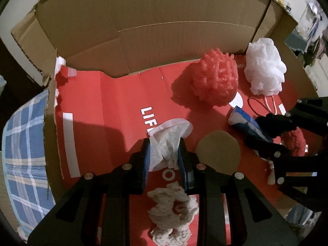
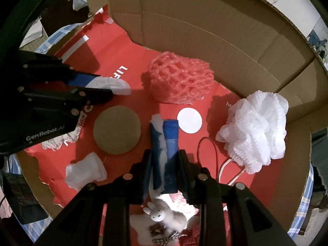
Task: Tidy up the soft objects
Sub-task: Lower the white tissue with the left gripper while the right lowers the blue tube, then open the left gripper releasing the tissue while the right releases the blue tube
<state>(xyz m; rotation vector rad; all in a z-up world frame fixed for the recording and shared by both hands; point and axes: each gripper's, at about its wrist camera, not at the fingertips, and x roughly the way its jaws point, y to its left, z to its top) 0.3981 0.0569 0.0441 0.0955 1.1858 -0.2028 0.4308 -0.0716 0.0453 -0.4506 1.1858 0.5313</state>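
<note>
My left gripper (image 1: pixel 164 143) is shut on a crumpled white cloth (image 1: pixel 168 141), held low over the red printed floor (image 1: pixel 106 106) of a cardboard box. In the right wrist view that left gripper (image 2: pixel 102 86) shows at the left with the white cloth (image 2: pixel 114 85) sticking out of it. My right gripper (image 2: pixel 165 153) grips a blue and white roll (image 2: pixel 170 141) that rests on the red floor. Seen from the left wrist, the right gripper (image 1: pixel 255 131) holds the roll (image 1: pixel 242 120) at the right. A red foam net (image 1: pixel 215 80) and a white mesh pouf (image 1: pixel 264 67) lie further back.
Brown box walls (image 1: pixel 164 30) rise behind and to the right. A cardboard disc (image 2: pixel 116 130), a white crumpled wad (image 2: pixel 84 170), a cream scrunchie (image 1: pixel 172 215), a red fluffy piece (image 1: pixel 297 143), a thin red loop (image 2: pixel 207 149) and a small white bunny toy (image 2: pixel 162 215) lie on the floor. Blue plaid fabric (image 1: pixel 24 143) lies outside, left.
</note>
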